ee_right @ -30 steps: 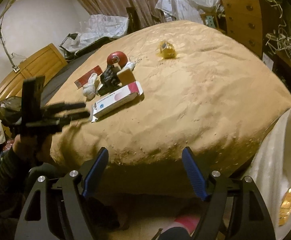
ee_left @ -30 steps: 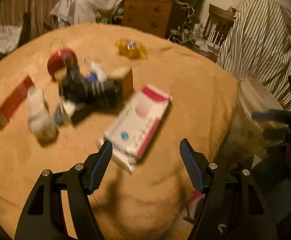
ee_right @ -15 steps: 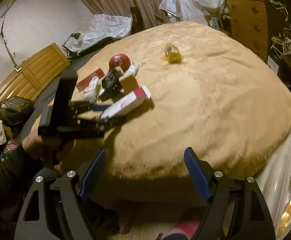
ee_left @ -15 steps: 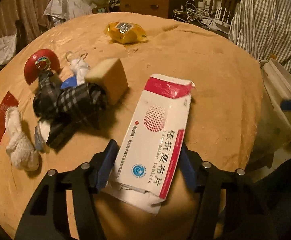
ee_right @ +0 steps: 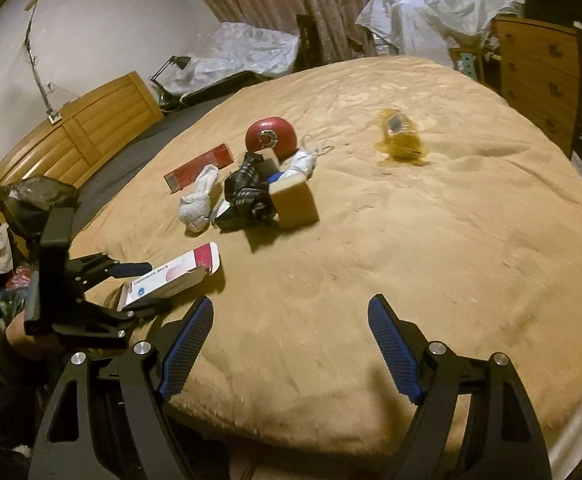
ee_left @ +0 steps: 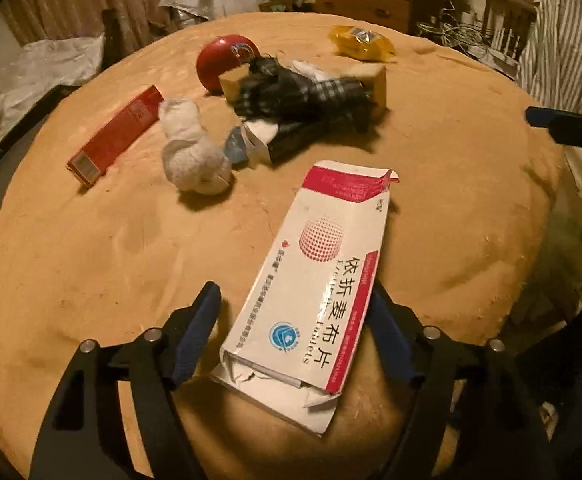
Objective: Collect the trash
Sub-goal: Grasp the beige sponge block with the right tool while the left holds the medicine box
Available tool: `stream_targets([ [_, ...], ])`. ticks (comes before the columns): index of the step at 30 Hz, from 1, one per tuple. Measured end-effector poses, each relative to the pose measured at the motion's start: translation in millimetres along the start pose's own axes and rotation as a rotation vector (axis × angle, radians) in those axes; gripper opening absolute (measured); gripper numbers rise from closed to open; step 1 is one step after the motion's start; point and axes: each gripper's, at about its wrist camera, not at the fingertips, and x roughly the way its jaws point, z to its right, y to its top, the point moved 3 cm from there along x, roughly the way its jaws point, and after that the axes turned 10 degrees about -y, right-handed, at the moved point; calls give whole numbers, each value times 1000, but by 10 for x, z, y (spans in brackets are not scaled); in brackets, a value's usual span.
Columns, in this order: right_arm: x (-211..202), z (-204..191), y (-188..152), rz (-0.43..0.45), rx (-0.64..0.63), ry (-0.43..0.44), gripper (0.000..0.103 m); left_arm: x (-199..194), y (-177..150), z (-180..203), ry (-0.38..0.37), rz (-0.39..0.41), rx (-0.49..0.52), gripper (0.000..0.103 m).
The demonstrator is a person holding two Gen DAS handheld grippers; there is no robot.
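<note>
Nearest, the left gripper [ee_left: 293, 330] reaches over the edge of a bed [ee_left: 91, 260] covered in a tan blanket. Its jaws are opening, with a torn white and red medicine box [ee_left: 315, 280] lying between them; the right finger is close against the box edge, the left finger stands clear of it. The right gripper [ee_right: 291, 344] hovers over the bed with its jaws wide apart and nothing between them. Beyond the left gripper lies a heap: a white sock [ee_left: 189, 152], a dark checked cloth [ee_left: 299, 100], a tan block [ee_left: 375, 82], a red round tin [ee_left: 221, 58]. Left of these is a flat red packet [ee_left: 117, 134]. Farthest, a yellow wrapper [ee_left: 361, 42].
</note>
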Motion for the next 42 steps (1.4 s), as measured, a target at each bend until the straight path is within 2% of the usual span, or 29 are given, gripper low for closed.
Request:
stream_targets([
  [5, 321, -185, 226, 1, -54, 20, 80, 92, 147, -7, -7, 20, -29, 75],
  [8, 498, -253, 359, 0, -72, 34, 75, 229, 184, -64, -35, -6, -60, 74],
  [9, 565, -272, 416, 1, -80, 33, 73, 230, 178, -70, -47, -4, -71, 72],
  [11, 688, -287, 541, 5, -83, 36, 69, 215, 177, -62, -67, 1, -78, 59],
  [12, 750, -288, 599, 9, -79, 33, 67, 209, 184, -63, -72, 3, -78, 56],
  [15, 890, -303, 737, 16, -81, 18, 62, 201, 191, -67, -71, 1, -74, 55],
  [20, 1177, -388, 896, -7, -117, -14, 61, 232, 210, -51, -72, -2, -66, 56],
  [21, 1255, -398, 910, -21, -125, -24, 59, 236, 214, -54, -71, -2, -66, 56],
  [24, 1329, -344, 915, -30, -102, -37, 43, 242, 226, -65, -72, 0, -64, 56],
  [26, 1275, -263, 905, -22, -63, -37, 41, 213, 186, -55, -74, 8, -68, 56],
  [30, 885, -113, 782, 26, -11, -24, 41, 201, 148, -67, -73, 26, -78, 57],
  [33, 737, -59, 539, 2, -36, -60, 41, 211, 135, -84, -55, 40, -96, 66],
  [35, 692, -2, 391, -4, -45, -108, 50, 207, 123, -97, -56, 45, -111, 67],
  [36, 615, 78, 352, 27, -26, -154, 61, 202, 117, -106, -58, 45, -116, 67],
  [40, 395, 376, 362, 112, 67, -292, 62, 202, 125, -118, -56, 43, -123, 69],
  [42, 350, 388, 376, 123, 62, -280, 62, 212, 130, -127, -54, 45, -127, 70],
])
